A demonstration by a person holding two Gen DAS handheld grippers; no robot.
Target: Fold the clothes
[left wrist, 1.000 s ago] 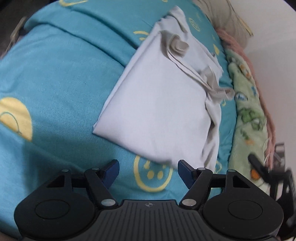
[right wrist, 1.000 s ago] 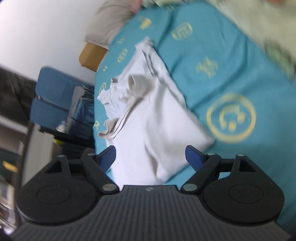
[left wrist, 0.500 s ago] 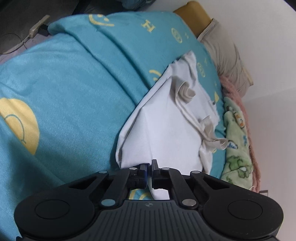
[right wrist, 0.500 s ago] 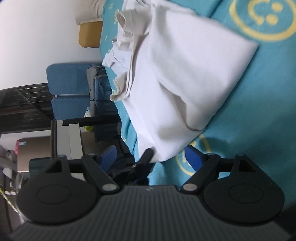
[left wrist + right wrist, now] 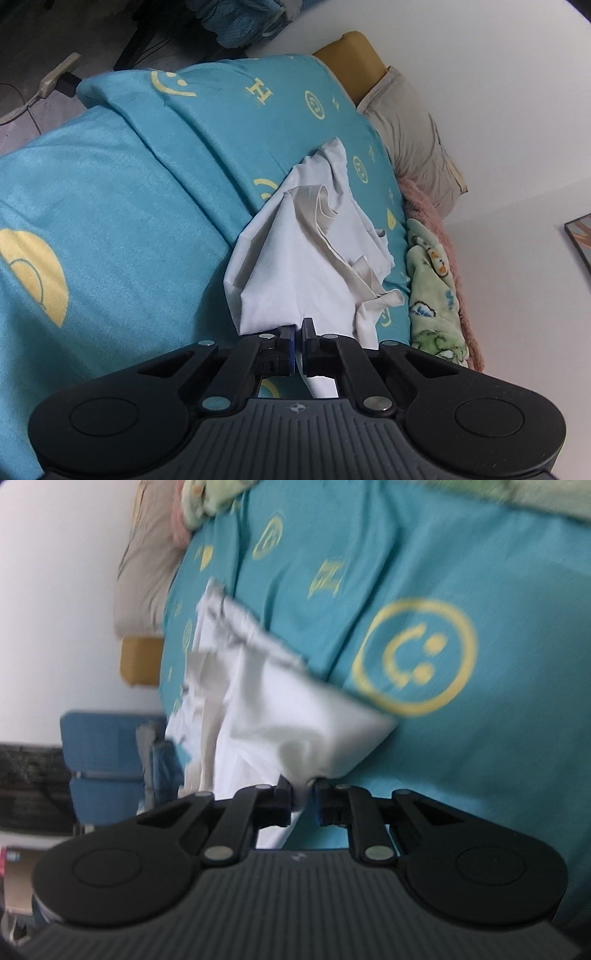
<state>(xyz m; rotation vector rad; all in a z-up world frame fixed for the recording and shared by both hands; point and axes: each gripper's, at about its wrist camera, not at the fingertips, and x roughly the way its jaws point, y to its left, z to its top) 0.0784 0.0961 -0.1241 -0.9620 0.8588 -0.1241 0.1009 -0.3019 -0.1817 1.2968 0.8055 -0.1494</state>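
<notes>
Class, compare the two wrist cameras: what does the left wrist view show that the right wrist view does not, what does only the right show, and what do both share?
Only the left wrist view shows the power strip on the floor, the picture frame on the wall, and the left gripper shut on the white garment.

Only the right wrist view shows the blue chair and the right gripper shut on the garment's near edge.

Both show the white garment, the teal bedspread, the beige pillow and the green blanket.

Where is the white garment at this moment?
The white garment lies on the teal bedspread, left of the green blanket in the left wrist view, its near edge pinched by the left gripper and right gripper.
</notes>
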